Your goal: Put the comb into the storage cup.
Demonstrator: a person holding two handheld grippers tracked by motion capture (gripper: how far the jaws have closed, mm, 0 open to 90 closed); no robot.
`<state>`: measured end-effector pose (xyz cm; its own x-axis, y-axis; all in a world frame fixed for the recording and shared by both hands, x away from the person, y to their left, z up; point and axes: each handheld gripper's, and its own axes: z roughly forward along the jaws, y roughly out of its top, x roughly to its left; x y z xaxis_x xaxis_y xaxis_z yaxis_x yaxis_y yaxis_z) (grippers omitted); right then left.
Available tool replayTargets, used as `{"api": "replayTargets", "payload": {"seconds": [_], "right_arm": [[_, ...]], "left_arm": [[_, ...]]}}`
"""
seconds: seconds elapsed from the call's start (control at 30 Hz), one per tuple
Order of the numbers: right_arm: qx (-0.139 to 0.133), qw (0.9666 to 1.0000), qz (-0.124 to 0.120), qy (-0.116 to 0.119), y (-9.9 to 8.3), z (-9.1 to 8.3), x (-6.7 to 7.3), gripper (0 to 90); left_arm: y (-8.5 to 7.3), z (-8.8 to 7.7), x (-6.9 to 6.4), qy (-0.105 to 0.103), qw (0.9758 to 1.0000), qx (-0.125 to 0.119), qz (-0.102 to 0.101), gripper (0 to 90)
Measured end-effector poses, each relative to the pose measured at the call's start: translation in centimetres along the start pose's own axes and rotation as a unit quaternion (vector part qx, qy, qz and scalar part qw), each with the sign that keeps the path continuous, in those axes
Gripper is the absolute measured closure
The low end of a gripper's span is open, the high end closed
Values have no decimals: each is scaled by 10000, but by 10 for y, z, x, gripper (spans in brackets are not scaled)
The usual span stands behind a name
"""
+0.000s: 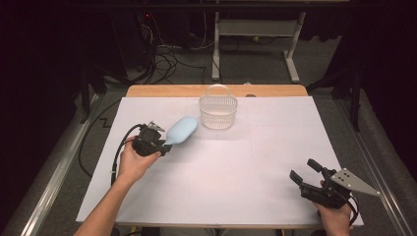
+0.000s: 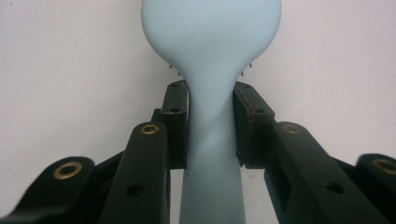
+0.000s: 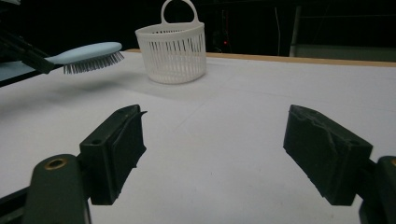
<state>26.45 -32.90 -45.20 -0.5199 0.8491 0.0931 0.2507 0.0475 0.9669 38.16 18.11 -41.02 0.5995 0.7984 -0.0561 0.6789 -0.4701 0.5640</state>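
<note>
A pale blue hairbrush (image 1: 181,131) hangs above the white table cover, bristles down, its head pointing toward a white plastic basket (image 1: 218,112). My left gripper (image 1: 166,143) is shut on the brush handle; in the left gripper view both pads clamp the narrow handle (image 2: 211,135) with the wide head beyond them. The right gripper view shows the brush (image 3: 88,55) lifted off the surface to the left of the basket (image 3: 173,46). My right gripper (image 1: 304,172) rests near the front right corner, open with nothing between its jaws (image 3: 212,158).
The white cover (image 1: 246,162) spans the wooden table, whose bare far edge (image 1: 172,91) shows behind the basket. Cables and a metal stand (image 1: 255,44) lie on the floor beyond. A metal rail (image 1: 54,172) runs along the left side.
</note>
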Motion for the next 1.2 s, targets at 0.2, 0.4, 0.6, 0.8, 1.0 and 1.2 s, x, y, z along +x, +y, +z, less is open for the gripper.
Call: {"api": "replayTargets", "payload": {"seconds": [0.2, 0.4, 0.6, 0.8, 1.0, 1.2], "right_arm": [[-7, 10000, -13, -3, 1, 1, 0, 205], [-14, 10000, -11, 15, 2, 2, 3, 205], [-10, 10000, 16, 16, 3, 3, 4, 202], [-6, 10000, -12, 66, 5, 5, 7, 201], [9, 9998, -21, 173, 7, 10, 11, 201], [-7, 9996, -52, 274, 10, 15, 18, 197]], "left_arm": [[-2, -3, -8, -77, 9999, -73, 95, 692], [-3, -5, -14, -148, 9996, -158, 153, 692], [-5, -6, -22, -206, 9993, -230, 232, 692], [-7, -7, -31, -245, 9986, -308, 342, 692], [-8, -8, -38, -337, 9979, -373, 419, 692], [-9, -7, -45, -379, 9972, -453, 467, 692]]}}
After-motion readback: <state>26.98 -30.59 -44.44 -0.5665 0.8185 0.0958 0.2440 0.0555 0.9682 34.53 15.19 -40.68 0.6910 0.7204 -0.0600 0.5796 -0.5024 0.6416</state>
